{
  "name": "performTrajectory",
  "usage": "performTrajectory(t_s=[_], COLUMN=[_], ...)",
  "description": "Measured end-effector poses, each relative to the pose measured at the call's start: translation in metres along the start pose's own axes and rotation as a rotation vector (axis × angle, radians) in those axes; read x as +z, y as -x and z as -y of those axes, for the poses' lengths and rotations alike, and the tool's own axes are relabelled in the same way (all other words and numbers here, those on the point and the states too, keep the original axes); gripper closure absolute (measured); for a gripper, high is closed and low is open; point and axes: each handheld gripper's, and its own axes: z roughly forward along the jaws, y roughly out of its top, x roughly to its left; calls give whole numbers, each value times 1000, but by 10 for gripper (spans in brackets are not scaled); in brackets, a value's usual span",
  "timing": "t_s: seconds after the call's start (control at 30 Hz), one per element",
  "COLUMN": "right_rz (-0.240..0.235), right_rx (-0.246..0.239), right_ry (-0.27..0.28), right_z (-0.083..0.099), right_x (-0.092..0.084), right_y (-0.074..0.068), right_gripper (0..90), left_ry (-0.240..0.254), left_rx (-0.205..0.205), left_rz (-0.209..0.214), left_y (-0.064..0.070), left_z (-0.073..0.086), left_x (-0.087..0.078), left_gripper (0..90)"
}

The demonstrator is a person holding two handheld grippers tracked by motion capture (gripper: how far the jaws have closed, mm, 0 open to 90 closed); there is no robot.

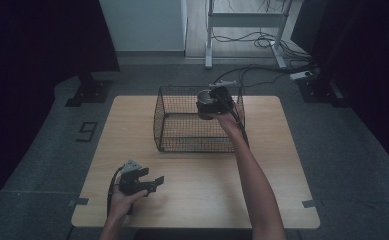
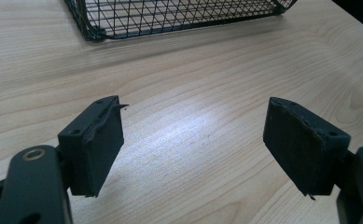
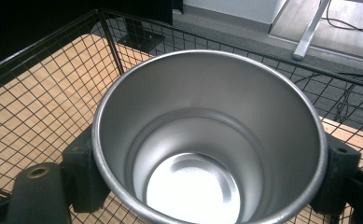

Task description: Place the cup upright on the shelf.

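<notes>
Steel cup (image 3: pixel 207 140) clamped between right hand-held gripper (image 1: pixel 213 102) jaws, above wire basket (image 1: pixel 182 120); left hand-held gripper (image 1: pixel 149 182) apart.

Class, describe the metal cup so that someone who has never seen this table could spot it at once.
Start at the black wire basket on the wooden table. At its far right corner, the right gripper holds a shiny steel cup, the scene's sole round, silvery object.

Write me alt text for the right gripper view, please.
A shiny metal cup, empty and open end up, is clamped between the right tool's two black jaws. Beneath and around it is a black wire basket on a light wooden table, with grey floor and cables beyond.
</notes>
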Motion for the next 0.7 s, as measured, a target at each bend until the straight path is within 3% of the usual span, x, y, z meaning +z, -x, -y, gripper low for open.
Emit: performTrajectory(t_s=[0.27, 0.5, 0.7], right_rz=[12, 20, 20], right_rx=[7, 5, 9], right_ry=[-23, -25, -39], right_z=[2, -6, -6], right_x=[8, 13, 27], right_y=[2, 5, 5], right_gripper=[185, 185, 185], left_ry=[2, 4, 4], left_rx=[6, 8, 2], left_rz=[2, 0, -2], left_y=[3, 3, 0], left_z=[-1, -1, 0], left_x=[-1, -1, -2], left_gripper=[204, 204, 204])
